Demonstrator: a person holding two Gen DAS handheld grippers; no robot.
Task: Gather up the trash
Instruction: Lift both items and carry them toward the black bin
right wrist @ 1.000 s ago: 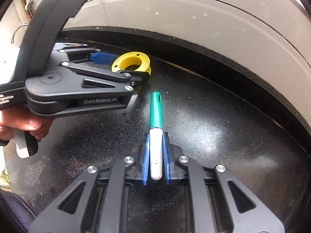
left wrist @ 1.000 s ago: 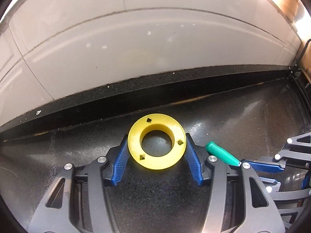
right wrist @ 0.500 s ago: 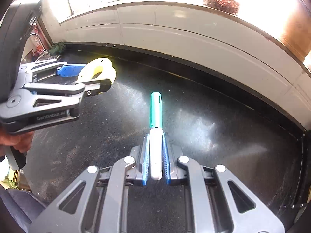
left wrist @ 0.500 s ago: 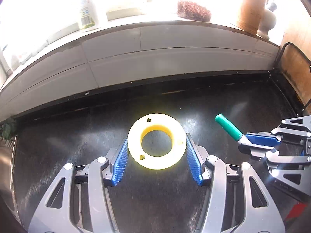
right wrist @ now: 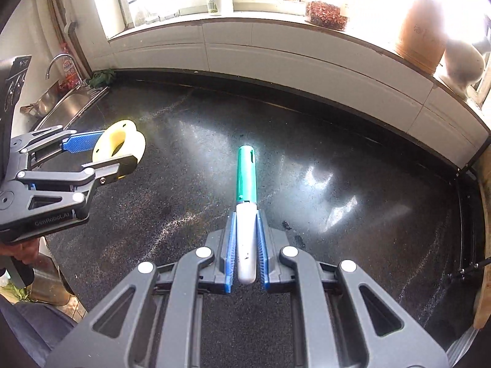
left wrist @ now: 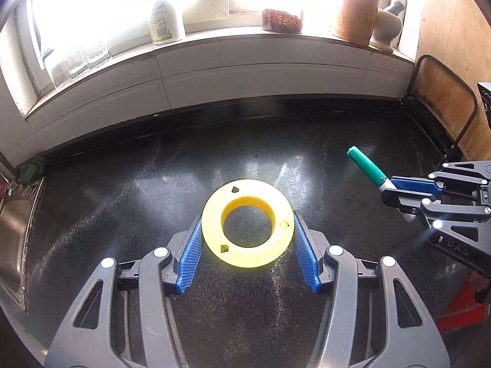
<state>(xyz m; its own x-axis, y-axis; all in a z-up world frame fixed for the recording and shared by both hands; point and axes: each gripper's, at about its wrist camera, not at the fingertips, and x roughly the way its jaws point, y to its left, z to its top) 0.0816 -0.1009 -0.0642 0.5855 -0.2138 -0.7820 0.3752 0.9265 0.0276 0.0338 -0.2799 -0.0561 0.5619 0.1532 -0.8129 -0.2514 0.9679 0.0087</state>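
Holding both claws above the dark bench (left wrist: pixel 129 184), we pinch a yellow ring (left wrist: pixel 247 223) in the left claw (left wrist: pixel 247 230). Our right claw (right wrist: pixel 246 239) is pressed tight on a green-capped marker (right wrist: pixel 246 190). Farther back, jars, perhaps ceramic, line the glaring windowsill (left wrist: pixel 245 35).

a dark speckled counter (left wrist: pixel 122 190) fills the near ground, shiny with glare. a white tiled wall (left wrist: pixel 245 73) runs along its far edge under a bright window (left wrist: pixel 92 6). on the sill stand a white bottle (left wrist: pixel 162 24), a brown jar (left wrist: pixel 356 15) and a pale mortar (left wrist: pixel 386 27). a steel sink (right wrist: pixel 64 104) with a tap (right wrist: pixel 58 61) lies far left.
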